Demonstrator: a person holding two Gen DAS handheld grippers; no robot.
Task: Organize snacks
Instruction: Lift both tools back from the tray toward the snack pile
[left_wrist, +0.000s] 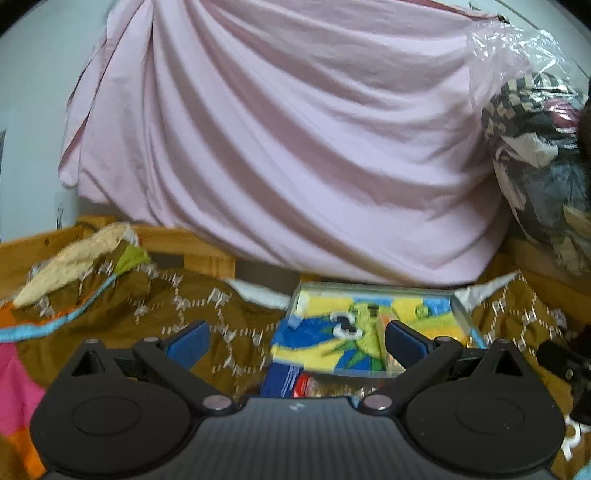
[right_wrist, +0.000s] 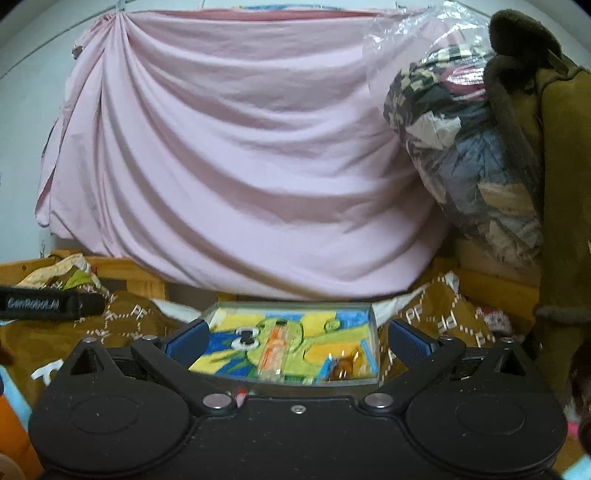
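Snacks in clear tray (right_wrist: 295, 343) lie ahead between right gripper's (right_wrist: 295, 341) wide-spread jaws; left gripper (left_wrist: 295, 341) likewise gapes, empty

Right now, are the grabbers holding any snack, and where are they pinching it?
No, nothing is held. The left gripper and right gripper are both open, hovering in front of the clear box.

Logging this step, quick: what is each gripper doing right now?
Left gripper: jaws open, holding nothing.
Right gripper: jaws open, holding nothing.
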